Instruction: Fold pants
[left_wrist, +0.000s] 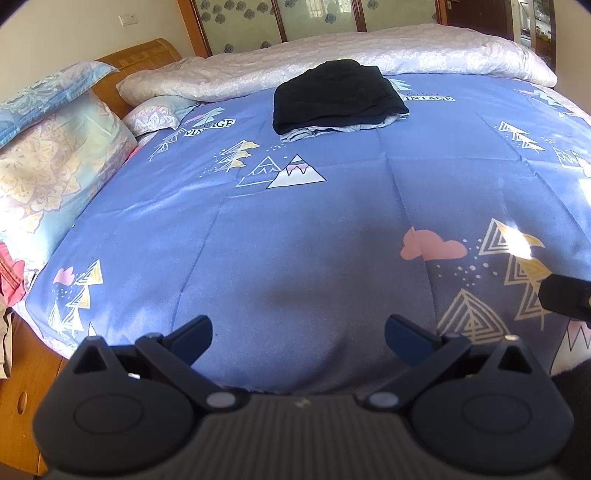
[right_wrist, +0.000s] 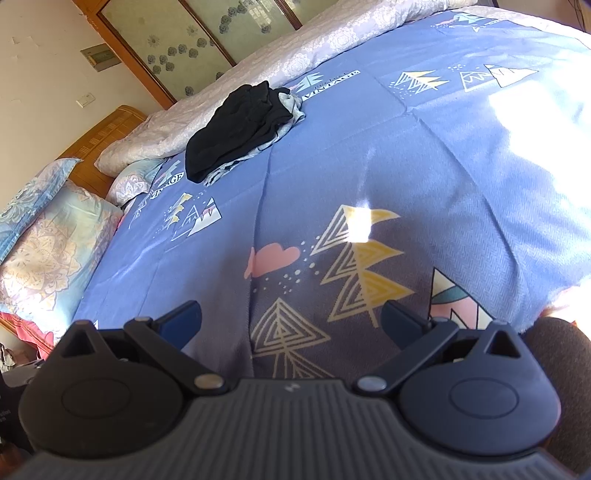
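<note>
Pants (left_wrist: 338, 94) sit as a dark folded bundle at the upper middle of my left wrist view, far up the bed (left_wrist: 295, 240) near the rolled pale quilt (left_wrist: 332, 55), and they lie on top of a lighter grey garment (left_wrist: 314, 132) whose edge pokes out beneath. In my right wrist view the same bundle shows at upper left, looking a bit more rumpled on its top. My left tongs (left_wrist: 298, 334) are spread wide with nothing between them, low over the near edge of the blue patterned sheet, well apart from the bundle. My right tongs (right_wrist: 291, 322) are equally wide and empty, over the tree print at the lower middle of that view; a dark part at the right edge of the left view is probably one of its fingers. I read this as either the close of a fold, with the stack already placed, or the gap before another garment is picked up; I cannot tell which from here. If more folding is wanted, the next move calls for a long reach up the bed toward the stack, both tongs kept wide until they are at the cloth edge, then a pinch on the top layer only so the grey piece underneath stays put. Pillows (left_wrist: 55, 155) crowd the left of the frame, clear of that path.
</note>
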